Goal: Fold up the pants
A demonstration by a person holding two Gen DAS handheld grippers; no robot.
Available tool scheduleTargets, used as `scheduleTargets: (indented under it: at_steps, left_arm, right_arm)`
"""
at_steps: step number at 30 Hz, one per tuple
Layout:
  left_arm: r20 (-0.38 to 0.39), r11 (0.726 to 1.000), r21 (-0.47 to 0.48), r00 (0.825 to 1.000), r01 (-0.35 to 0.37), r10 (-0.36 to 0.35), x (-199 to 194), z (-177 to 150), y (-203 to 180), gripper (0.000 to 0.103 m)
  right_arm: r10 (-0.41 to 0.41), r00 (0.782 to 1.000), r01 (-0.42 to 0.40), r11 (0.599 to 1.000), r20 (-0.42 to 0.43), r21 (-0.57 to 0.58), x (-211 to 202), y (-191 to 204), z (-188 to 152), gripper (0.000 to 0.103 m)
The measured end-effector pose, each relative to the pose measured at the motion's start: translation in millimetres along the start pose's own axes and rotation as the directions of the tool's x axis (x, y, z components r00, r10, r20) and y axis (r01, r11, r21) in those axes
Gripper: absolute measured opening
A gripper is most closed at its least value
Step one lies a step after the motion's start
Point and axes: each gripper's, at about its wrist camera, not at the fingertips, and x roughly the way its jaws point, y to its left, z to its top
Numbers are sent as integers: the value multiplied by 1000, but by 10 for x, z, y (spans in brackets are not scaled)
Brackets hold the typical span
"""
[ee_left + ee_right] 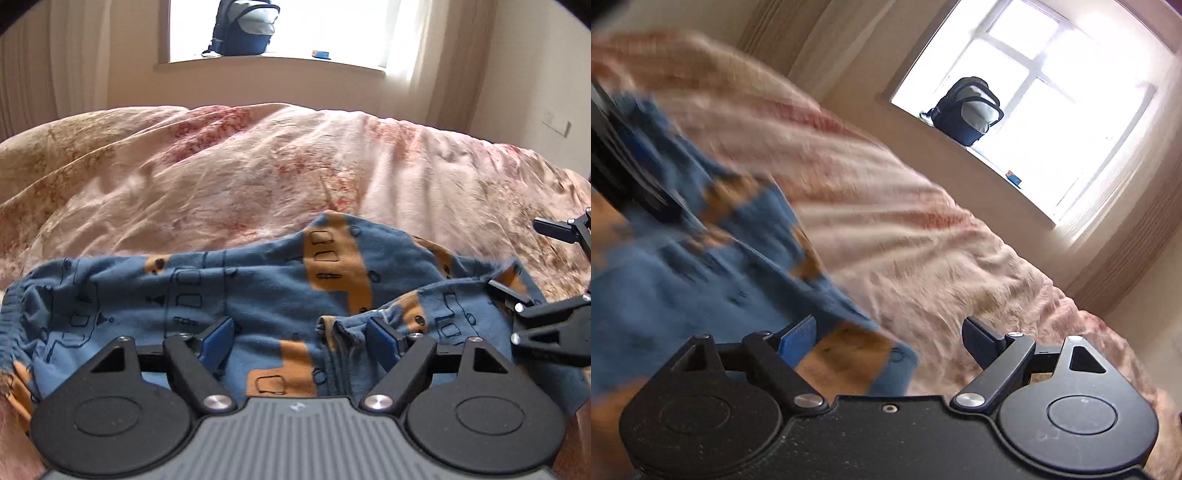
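Both hand-held grippers released, pants right under your left one.

Your left hand-held gripper (301, 341) stands spread wide, its blue pads (218, 338) low over the cloth but pinching nothing; the pants (258, 291) run across the lower half of the left wrist view, long axis side to side, waistband at lower left, bunched folds at lower right. Your right hand-held gripper (888, 341) is also spread and empty, at the garment's right end where cloth meets the bed (258, 177). Left is nearer the middle.
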Motion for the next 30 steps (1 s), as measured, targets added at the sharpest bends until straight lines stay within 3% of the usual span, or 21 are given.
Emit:
scheduleTargets:
  at_steps: [1, 4, 5, 6, 7, 9, 11, 13, 15, 16, 18, 20, 23, 25, 27, 29, 30]
  left_arm:
    - [-5, 1000, 1, 1000, -1, 1, 5, 3, 21, 86]
    - [-5, 1000, -9, 1000, 1, -2, 15, -3, 77, 91]
    - [-2, 1000, -10, 1000, 0, 0, 6, -6, 79, 92]
    - [2, 1000, -11, 1000, 5, -5, -17, -15, 77, 91]
    - [2, 1000, -19, 1000, 8, -8, -64, -22, 79, 91]
    - [-11, 998, -50, 999, 41, -41, -193, -49, 95, 99]
    - [-40, 991, -71, 992, 115, -118, -314, -129, 100, 103]
    - [-96, 993, -32, 989, 111, -114, -341, -203, 39, 103]
    - [-121, 994, 109, 993, 28, -15, -325, -305, -65, 103]
    - [-107, 980, 196, 993, -31, 53, -331, -365, -115, 103]
    - [-83, 971, 231, 993, -57, 78, -428, -388, -121, 103]
    - [-93, 974, 208, 989, -91, 112, -576, -366, -76, 103]
    - [-74, 981, 158, 989, -112, 125, -758, -451, 93, 103]
    - [-135, 985, 93, 978, -148, 160, -710, -499, 260, 103]
    - [-238, 981, 21, 952, -191, 191, -620, -521, 433, 103]
    - [-215, 983, -80, 966, -167, 147, -753, -487, 594, 102]
    - [-187, 980, -113, 972, -163, 140, -836, -475, 659, 103]
  right_arm:
    - [-3, 1000, 3, 1000, -1, 31, 44, -71, -46, 93]
    - [-77, 996, 82, 992, -53, 92, 64, -365, -172, 94]
    - [-123, 989, 129, 988, -77, 79, 72, -444, -196, 92]
    - [-137, 986, 144, 987, -92, 75, 18, -498, -195, 82]
    - [-103, 992, 111, 989, -78, 94, -129, -539, -182, 77]
    - [22, 999, -18, 996, -39, 90, -403, -501, -140, 86]
    - [198, 980, -198, 980, -24, -8, -634, -312, -107, 96]
    - [293, 952, -303, 938, -86, -166, -724, -62, -136, 97]
    - [249, 963, -269, 915, -103, -300, -740, 86, -252, 98]
    - [229, 967, -252, 918, -109, -305, -722, 67, -295, 102]
    - [203, 968, -233, 945, -147, -231, -672, -98, -298, 102]
    - [174, 974, -200, 963, -145, -183, -724, -239, -271, 99]
    - [169, 983, -179, 969, -73, -170, -828, -252, -129, 99]
    - [195, 980, -197, 967, -30, -163, -791, -139, -16, 102]
    - [211, 976, -216, 959, -48, -184, -625, 49, 37, 102]
    - [226, 970, -241, 950, -95, -199, -415, 164, 18, 102]
    - [246, 964, -258, 955, -97, -147, -364, 126, 44, 102]
